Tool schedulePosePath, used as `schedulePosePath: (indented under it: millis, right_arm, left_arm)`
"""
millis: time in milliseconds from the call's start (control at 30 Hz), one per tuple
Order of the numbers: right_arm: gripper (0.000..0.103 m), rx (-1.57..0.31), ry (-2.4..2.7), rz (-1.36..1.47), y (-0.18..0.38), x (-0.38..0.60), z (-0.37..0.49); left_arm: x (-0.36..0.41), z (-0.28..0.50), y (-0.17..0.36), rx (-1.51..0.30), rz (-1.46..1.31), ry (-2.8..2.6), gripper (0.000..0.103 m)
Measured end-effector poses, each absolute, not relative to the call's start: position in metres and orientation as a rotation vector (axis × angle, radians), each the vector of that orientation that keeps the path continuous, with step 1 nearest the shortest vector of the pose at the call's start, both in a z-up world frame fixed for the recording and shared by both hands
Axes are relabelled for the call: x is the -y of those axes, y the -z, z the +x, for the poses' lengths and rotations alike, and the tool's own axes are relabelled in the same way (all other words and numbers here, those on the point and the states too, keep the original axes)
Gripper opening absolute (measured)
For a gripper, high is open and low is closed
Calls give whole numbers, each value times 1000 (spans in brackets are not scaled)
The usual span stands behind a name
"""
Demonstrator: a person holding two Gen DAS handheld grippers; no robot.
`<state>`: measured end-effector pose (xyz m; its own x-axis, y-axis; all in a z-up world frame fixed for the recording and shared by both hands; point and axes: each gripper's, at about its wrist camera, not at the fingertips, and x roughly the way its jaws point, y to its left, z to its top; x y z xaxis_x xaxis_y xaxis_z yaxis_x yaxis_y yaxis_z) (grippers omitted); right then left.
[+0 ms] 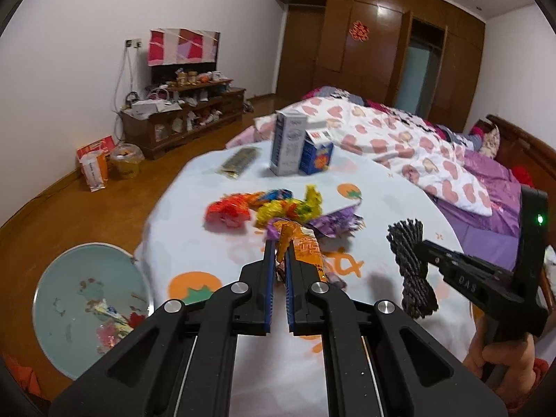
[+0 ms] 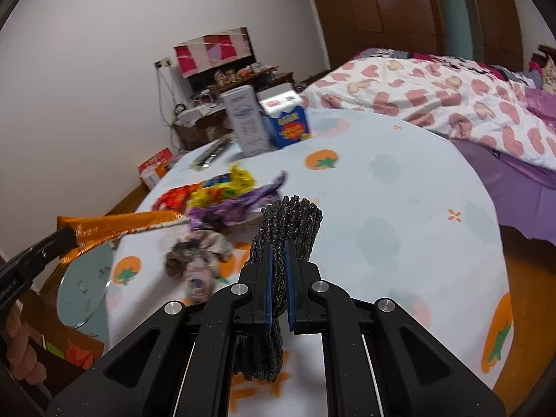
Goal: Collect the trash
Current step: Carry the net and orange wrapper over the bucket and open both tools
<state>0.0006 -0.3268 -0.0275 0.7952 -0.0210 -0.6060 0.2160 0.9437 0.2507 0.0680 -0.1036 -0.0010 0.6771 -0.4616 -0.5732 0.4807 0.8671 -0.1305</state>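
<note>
In the left wrist view my left gripper [image 1: 279,248] is shut on a long orange snack wrapper [image 1: 307,248], held above the table. Behind it lies a pile of wrappers: red-orange [image 1: 227,210], yellow [image 1: 288,206] and purple [image 1: 335,222]. My right gripper [image 2: 278,246] is shut on a dark braided bundle [image 2: 290,219], which hangs below its fingers. In the right wrist view the left gripper [image 2: 66,238] comes in from the left with the orange wrapper [image 2: 121,224]. A crumpled grey-pink scrap [image 2: 198,260], blurred, lies near the table's left edge.
A round pale-blue bin [image 1: 76,271] with several wrappers inside stands on the floor left of the table [image 1: 215,253]. A white carton [image 1: 288,142], a blue box [image 1: 316,154] and a flat packet [image 1: 239,161] stand at the far side. A bed [image 1: 417,146] borders the right.
</note>
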Motion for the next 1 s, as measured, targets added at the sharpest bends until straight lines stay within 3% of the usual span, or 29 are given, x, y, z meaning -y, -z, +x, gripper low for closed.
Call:
schedulePosePath:
  millis: [1000]
  right_arm:
    - [7, -678, -223, 110, 23, 127, 78]
  left_arm:
    - [-106, 79, 12, -615, -115, 86, 5]
